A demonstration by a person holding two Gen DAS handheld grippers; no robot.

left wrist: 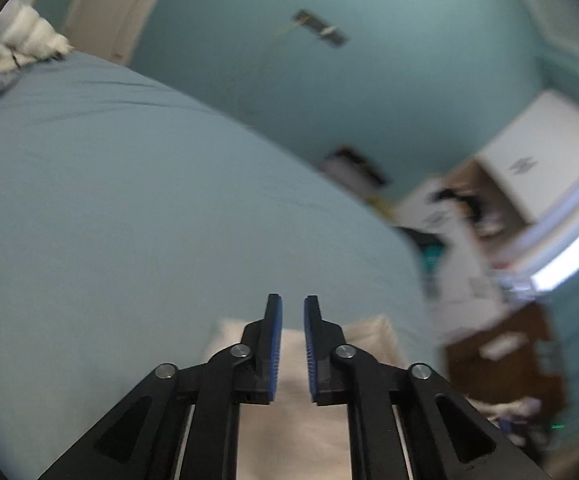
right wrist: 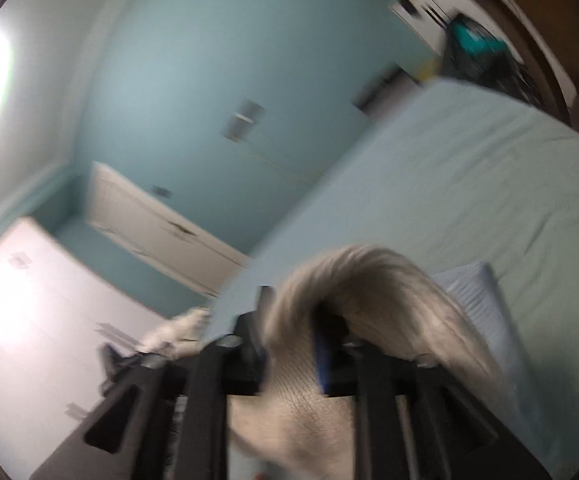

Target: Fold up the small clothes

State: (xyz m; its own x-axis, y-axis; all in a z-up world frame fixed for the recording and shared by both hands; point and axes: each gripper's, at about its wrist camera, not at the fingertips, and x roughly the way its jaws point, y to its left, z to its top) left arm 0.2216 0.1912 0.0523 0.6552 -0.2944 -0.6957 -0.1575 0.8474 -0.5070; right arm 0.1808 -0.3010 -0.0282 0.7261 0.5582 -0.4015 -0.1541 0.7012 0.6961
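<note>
My left gripper (left wrist: 292, 302) points down at the bed (left wrist: 129, 200) with its blue pads a narrow gap apart and nothing between them. A cream cloth (left wrist: 301, 432) lies flat on the sheet right under its fingers. In the blurred right wrist view a grey-white cloth (right wrist: 369, 272) runs through the gap of my right gripper (right wrist: 293, 308) and arcs over its right finger. Those jaws stand visibly apart. A folded light blue garment (right wrist: 477, 300) lies on the bed (right wrist: 469, 168) just right of that gripper.
A heap of white laundry (left wrist: 29, 44) sits at the bed's far left corner, also seen as a pale heap (right wrist: 177, 328) in the right wrist view. Beyond the bed are a white door (right wrist: 157, 228), a white cabinet (left wrist: 541, 148), a brown wooden unit (left wrist: 505, 356) and floor clutter (left wrist: 449, 216).
</note>
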